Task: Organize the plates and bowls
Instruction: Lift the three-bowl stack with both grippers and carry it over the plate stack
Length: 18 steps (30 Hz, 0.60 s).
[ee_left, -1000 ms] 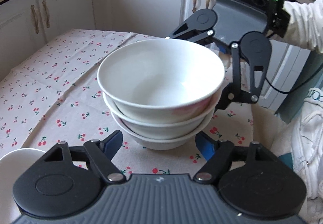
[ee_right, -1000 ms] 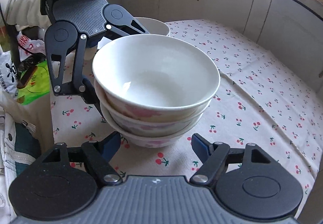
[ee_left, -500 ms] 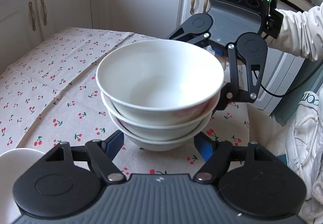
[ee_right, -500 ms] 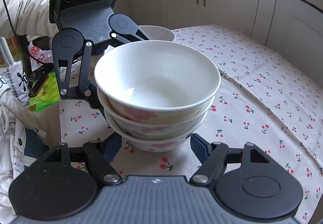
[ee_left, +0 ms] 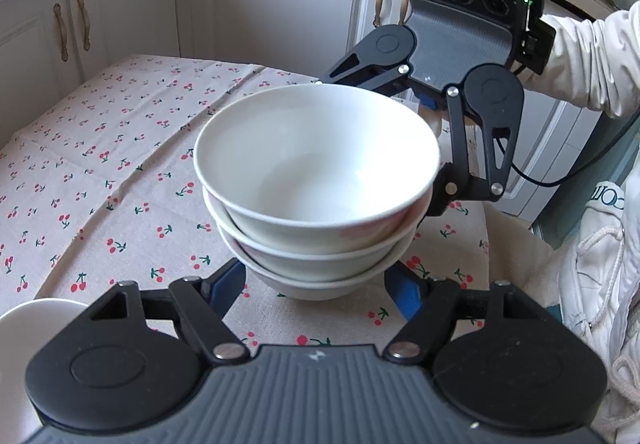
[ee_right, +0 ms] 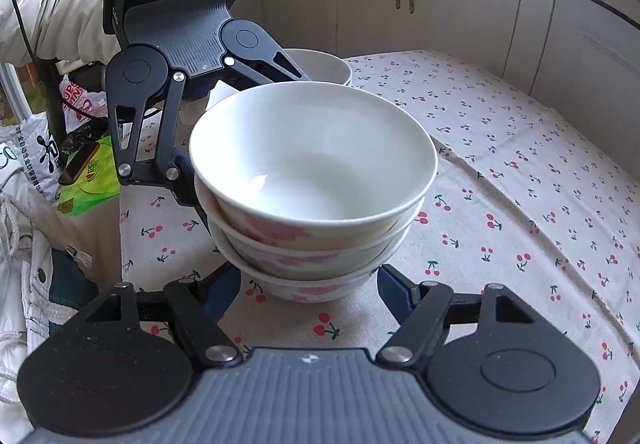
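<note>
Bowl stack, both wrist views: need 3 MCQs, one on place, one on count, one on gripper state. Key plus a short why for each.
1. Where is the stack of white ceramic bowls?
A. on the cherry-print tablecloth
B. on the kitchen counter
C. inside a cabinet

2. How many bowls are nested in the stack?
A. two
B. three
C. five

3. How does the left gripper stand to the stack?
A. shut tight on the top bowl's rim
B. its blue-padded fingers flank the bottom bowl, spread apart
C. far off the table

Answers:
1 A, the stack's base rests on the cloth in both views.
2 B, three rims show one above another.
3 B, a finger shows on each side of the base; whether the pads touch it cannot be told.
</note>
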Each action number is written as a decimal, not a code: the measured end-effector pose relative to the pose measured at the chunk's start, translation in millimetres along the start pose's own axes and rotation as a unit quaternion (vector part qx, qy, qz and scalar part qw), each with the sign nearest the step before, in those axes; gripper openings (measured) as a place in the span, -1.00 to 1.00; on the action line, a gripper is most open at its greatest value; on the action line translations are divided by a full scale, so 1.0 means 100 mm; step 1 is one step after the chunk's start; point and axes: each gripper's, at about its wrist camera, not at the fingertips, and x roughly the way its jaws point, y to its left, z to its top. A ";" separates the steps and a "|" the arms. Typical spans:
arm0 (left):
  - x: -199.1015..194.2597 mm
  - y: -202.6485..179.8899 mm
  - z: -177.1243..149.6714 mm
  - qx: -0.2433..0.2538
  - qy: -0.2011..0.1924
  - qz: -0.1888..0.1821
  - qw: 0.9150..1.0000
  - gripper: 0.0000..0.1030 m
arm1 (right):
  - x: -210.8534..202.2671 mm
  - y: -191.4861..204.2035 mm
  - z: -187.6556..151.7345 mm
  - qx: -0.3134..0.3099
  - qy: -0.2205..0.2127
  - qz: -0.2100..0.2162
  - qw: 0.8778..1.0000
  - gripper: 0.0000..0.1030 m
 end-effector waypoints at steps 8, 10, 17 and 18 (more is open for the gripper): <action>0.01 0.02 0.01 0.000 0.005 -0.006 1.000 0.47 | 0.01 0.03 0.05 -0.006 0.017 -0.006 1.000 0.54; 0.02 0.02 0.02 0.001 0.007 -0.007 1.000 0.48 | 0.02 0.03 0.07 -0.006 0.022 -0.005 1.000 0.54; 0.03 0.02 0.02 0.004 0.008 -0.006 1.000 0.47 | -0.01 0.05 0.12 -0.010 0.032 -0.007 0.999 0.55; 0.03 0.01 0.02 0.005 0.009 -0.005 1.000 0.47 | -0.02 0.04 0.12 -0.009 0.033 -0.007 0.999 0.55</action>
